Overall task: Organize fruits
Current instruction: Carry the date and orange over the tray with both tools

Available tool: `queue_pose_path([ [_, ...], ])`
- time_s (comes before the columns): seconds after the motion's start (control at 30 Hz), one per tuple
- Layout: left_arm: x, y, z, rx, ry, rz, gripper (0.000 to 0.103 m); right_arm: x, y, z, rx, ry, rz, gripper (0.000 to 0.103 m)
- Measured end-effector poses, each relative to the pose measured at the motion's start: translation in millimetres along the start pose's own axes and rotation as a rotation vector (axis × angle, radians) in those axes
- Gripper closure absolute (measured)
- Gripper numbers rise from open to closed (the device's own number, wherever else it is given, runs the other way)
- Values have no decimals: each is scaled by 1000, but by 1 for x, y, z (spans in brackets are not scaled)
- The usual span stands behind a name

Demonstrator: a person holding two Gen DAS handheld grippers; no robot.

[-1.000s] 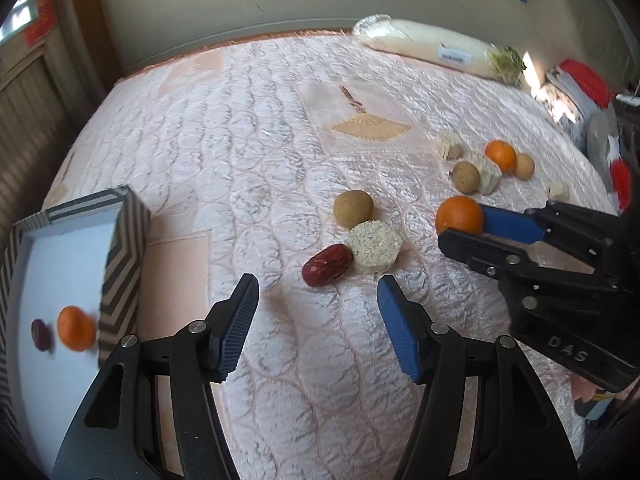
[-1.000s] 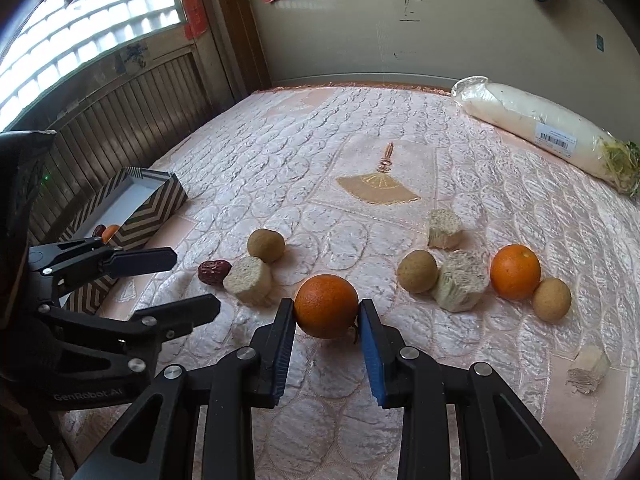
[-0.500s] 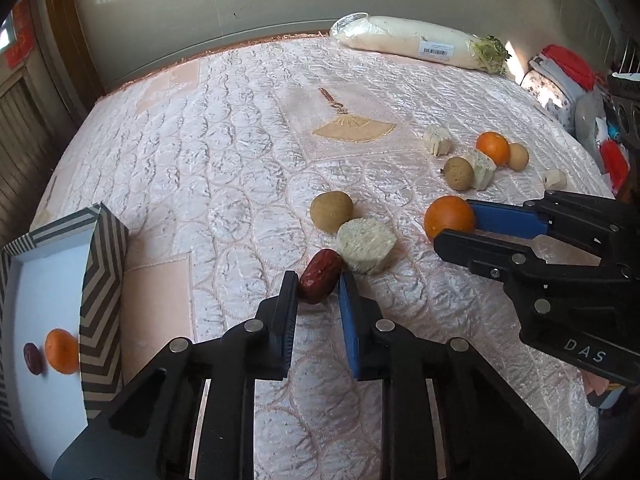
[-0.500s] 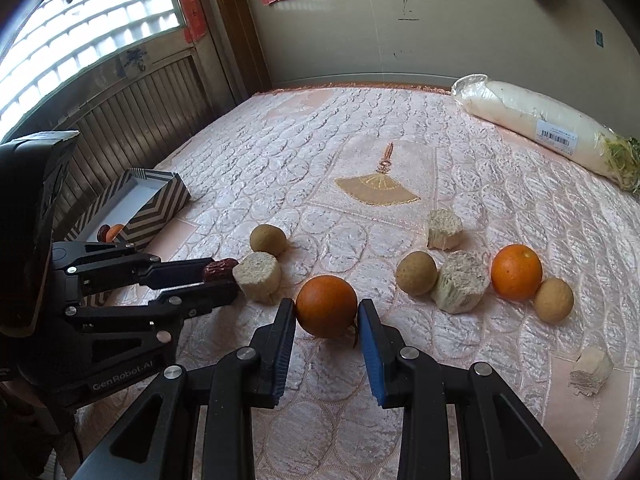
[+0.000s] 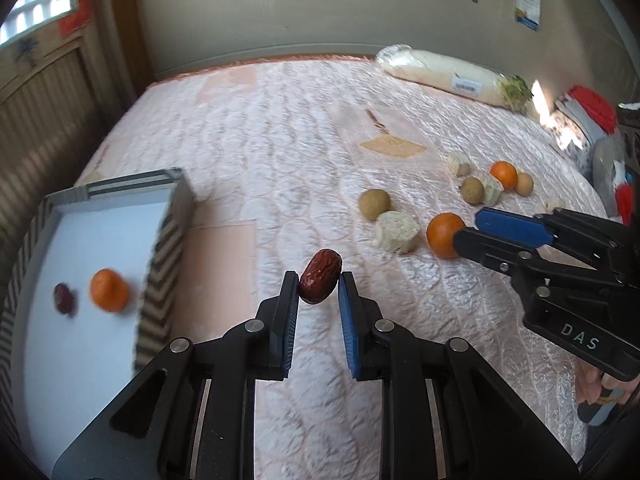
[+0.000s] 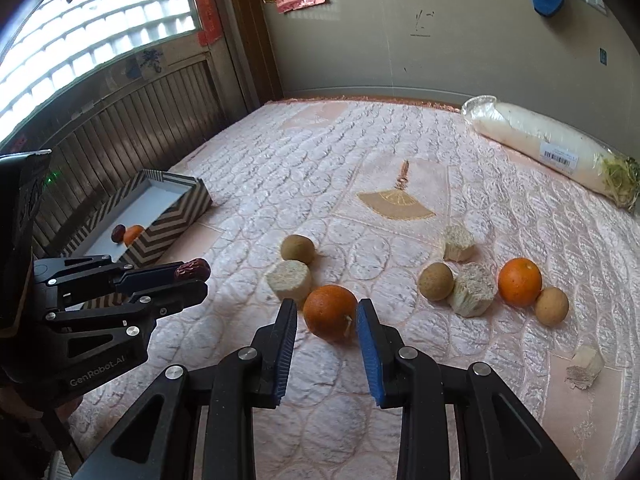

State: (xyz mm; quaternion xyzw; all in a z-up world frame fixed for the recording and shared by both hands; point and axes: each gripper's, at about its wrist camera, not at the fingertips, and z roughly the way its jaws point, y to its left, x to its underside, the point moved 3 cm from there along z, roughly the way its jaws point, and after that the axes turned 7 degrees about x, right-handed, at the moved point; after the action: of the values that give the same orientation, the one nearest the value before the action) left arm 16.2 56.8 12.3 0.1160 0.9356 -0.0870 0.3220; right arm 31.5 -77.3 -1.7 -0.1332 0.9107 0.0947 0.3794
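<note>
A red date [image 5: 320,276] is held pinched in the left hand-held gripper [image 5: 318,280], the box [image 5: 160,264] to its left already containing two fruits, while an orange [image 6: 330,312] is straddled, ungripped, by the right hand-held gripper [image 6: 326,318], several fruits beyond remaining unsorted.

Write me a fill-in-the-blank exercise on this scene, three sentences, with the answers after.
1. The left gripper is shut on a dark red ____.
2. The striped box already holds one date and one ____.
3. The fingers of the right gripper stand on either side of an orange that rests on the ____.

Missing words: date; orange; bed
</note>
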Motion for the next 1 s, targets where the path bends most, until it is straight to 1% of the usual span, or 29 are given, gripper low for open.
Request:
queue_pose_path([
  [0.1,3,5,-8,-15,-14,-10,83,0,7,-6,-4,-12,-3,77],
  [0.17,6,9,-12,-20,-17,-22,83,1,11,-7,7,-16,-2,83],
  [0.27,10,14,-18,-17,-22,-34,83,3,10,-8,7,-12,8,88],
  [0.4,11,18,-22,-11,-26,-45,83,7,10,-12,10,-6,5,90],
  [0.5,13,19,-24,-9,-26,-53,83,6,10,-9,35,-9,-11,89],
  [0.57,14,19,-24,-6,-24,-54,83,6,10,-2,47,14,-29,80],
  [0.63,15,19,-25,-7,-22,-55,83,5,9,3,62,20,-35,75],
  [0.73,15,19,-24,-6,-21,-57,83,1,5,13,62,23,-23,73],
  [0.8,14,19,-24,-6,-21,-56,83,0,4,20,21,34,-9,73],
  [0.87,15,20,-24,-5,-19,-57,83,0,6,25,9,51,-12,73],
  [1.0,15,23,-25,-10,-18,-67,83,1,10,22,37,39,-22,73],
])
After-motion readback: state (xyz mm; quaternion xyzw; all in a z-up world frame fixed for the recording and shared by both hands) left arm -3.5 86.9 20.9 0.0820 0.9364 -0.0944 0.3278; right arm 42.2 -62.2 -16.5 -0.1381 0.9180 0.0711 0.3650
